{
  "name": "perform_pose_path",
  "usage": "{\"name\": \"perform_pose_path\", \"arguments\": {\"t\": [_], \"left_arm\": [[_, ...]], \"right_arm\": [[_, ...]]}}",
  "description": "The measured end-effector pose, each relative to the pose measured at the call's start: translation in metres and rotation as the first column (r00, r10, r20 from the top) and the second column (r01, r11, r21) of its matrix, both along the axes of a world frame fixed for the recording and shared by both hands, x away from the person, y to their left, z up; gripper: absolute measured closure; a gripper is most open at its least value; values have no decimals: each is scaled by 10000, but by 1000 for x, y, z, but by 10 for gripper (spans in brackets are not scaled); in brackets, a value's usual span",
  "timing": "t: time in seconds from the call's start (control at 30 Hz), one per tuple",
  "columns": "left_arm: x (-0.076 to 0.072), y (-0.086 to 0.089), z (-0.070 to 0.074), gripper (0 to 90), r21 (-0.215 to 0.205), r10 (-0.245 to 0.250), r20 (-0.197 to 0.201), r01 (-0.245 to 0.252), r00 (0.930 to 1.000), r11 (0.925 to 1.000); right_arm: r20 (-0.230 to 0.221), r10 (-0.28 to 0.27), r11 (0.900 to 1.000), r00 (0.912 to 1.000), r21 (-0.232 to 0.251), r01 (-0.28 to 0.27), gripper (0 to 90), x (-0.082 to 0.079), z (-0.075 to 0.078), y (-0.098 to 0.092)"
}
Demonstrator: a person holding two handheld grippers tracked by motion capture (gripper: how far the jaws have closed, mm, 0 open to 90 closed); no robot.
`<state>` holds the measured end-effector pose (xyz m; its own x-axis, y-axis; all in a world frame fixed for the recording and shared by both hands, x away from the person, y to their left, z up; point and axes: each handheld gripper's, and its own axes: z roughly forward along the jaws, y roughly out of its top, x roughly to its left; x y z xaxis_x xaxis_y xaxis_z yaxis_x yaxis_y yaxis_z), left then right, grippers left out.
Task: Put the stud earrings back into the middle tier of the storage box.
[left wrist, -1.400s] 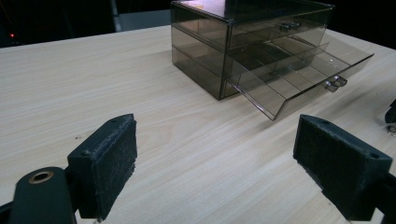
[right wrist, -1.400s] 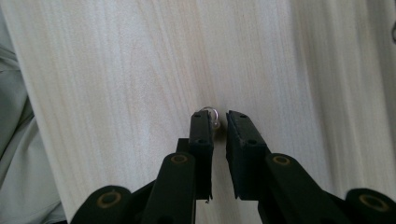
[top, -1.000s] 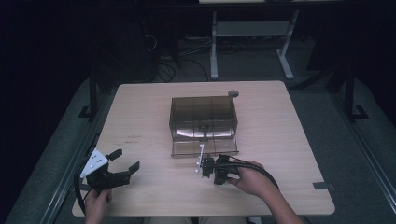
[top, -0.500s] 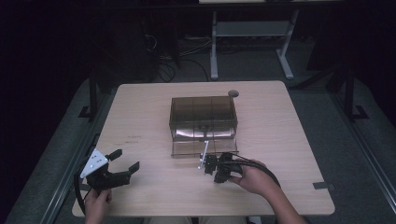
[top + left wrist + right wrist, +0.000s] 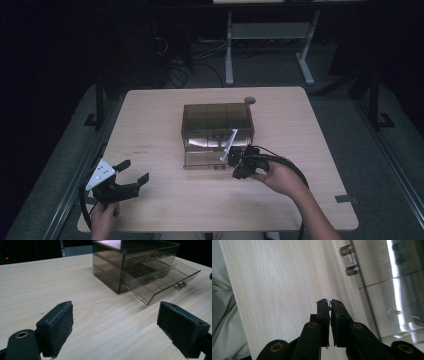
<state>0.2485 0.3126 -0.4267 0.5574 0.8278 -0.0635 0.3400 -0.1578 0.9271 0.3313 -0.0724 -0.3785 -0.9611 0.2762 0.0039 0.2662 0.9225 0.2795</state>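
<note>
In the high view, the smoky clear drawer box [image 5: 217, 117] stands mid-table [image 5: 300, 150] with its lower drawer [image 5: 202, 160] already pulled out toward the person. The right gripper [image 5: 236, 159] hangs just beside that drawer's front right corner, while the left gripper [image 5: 135, 170] sits well apart from the box, toward the near left edge. In the left gripper view, the left gripper [image 5: 115, 322] has its jaws spread wide with nothing between them. It looks across bare wood at the drawer box [image 5: 120, 262], whose open lower drawer [image 5: 160, 282] appears empty in its divided sections. In the right gripper view, the right gripper [image 5: 330, 303] is pinched nearly closed on a tiny gold piece [image 5: 329, 306] with a thin wire loop. It is held at the very tips above the tabletop, just beside the drawer's front and near its handle [image 5: 349, 260]. So the drawer is open and the piece is picked up. What seems left is carrying it over a section, letting go and pushing the drawer in.
</note>
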Motion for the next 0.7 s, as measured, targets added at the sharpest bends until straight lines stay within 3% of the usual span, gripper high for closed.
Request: {"name": "perform_pose_path", "arguments": {"t": [0.4, 0.7], "left_arm": [[1, -1, 0, 130, -55, 41, -37, -41, 10000, 10000], [2, -1, 0, 130, -30, 24, -60, -24, 10000, 10000]], "right_arm": [[-37, -549, 9977, 9985, 391, 550, 850, 29, 17, -13], [-209, -972, 9942, 9950, 451, 981, 848, 54, 15, -20]]}}
